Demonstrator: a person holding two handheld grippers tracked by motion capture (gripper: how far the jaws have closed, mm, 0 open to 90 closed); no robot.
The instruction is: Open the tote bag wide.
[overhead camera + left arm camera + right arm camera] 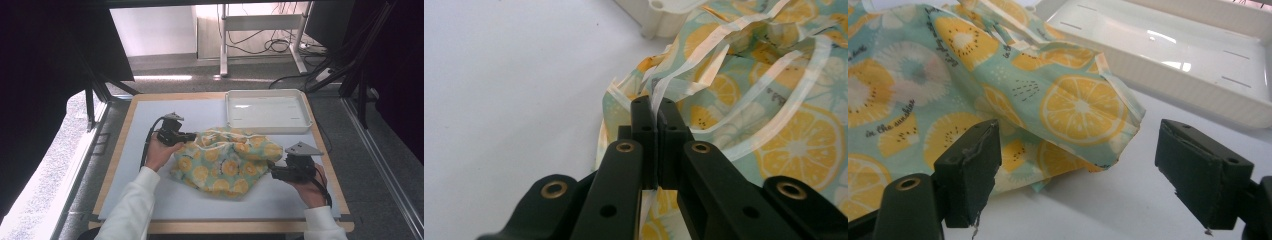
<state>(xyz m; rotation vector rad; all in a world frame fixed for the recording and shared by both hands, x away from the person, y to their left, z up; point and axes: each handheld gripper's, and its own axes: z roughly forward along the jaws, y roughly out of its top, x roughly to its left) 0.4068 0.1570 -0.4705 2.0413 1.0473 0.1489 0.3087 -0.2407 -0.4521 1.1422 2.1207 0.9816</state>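
A crumpled cloth [225,162] printed with lemon slices on pale green lies in the middle of the white mat [150,195]. At its left edge my left gripper [192,136] is shut on the cloth's light hem [659,92], pinched between the two black jaws [654,107]. My right gripper [271,172] sits at the cloth's right side, jaws wide open. In the right gripper view a puffed corner of the cloth [1083,115] lies between and just beyond the open fingers [973,170], not touched by them.
A white tray [267,111] stands empty at the back right of the mat, close behind the cloth. The mat covers a wooden table [120,150]. Bare mat lies left of and in front of the cloth.
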